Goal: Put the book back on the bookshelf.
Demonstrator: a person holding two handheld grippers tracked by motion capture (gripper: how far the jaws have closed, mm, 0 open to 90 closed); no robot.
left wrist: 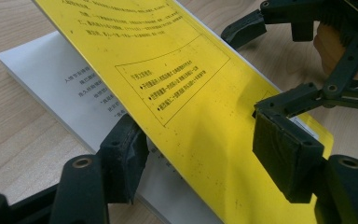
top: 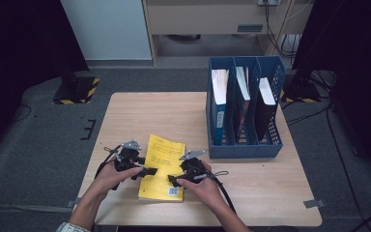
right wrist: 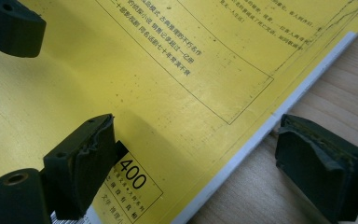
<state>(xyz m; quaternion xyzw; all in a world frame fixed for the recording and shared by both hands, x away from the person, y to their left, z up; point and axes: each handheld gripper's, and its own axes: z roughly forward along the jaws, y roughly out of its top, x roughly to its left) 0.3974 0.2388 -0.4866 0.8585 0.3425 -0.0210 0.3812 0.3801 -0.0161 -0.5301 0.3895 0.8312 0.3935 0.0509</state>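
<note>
Left gripper (top: 147,171) at nine o'clock, jaws spread around the flat yellow paperback book's (top: 163,166) lifted cover, right gripper (top: 174,181) spread astride its three o'clock edge on the wooden tabletop (top: 140,111)

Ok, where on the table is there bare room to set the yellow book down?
Bare wood lies on the wooden table, left of the blue three-slot file holder and beyond the yellow paperback book. A strip near the front right edge, below the holder, is also bare. It is crowded around the book, where the left hand-held gripper and right hand-held gripper flank it.
</note>
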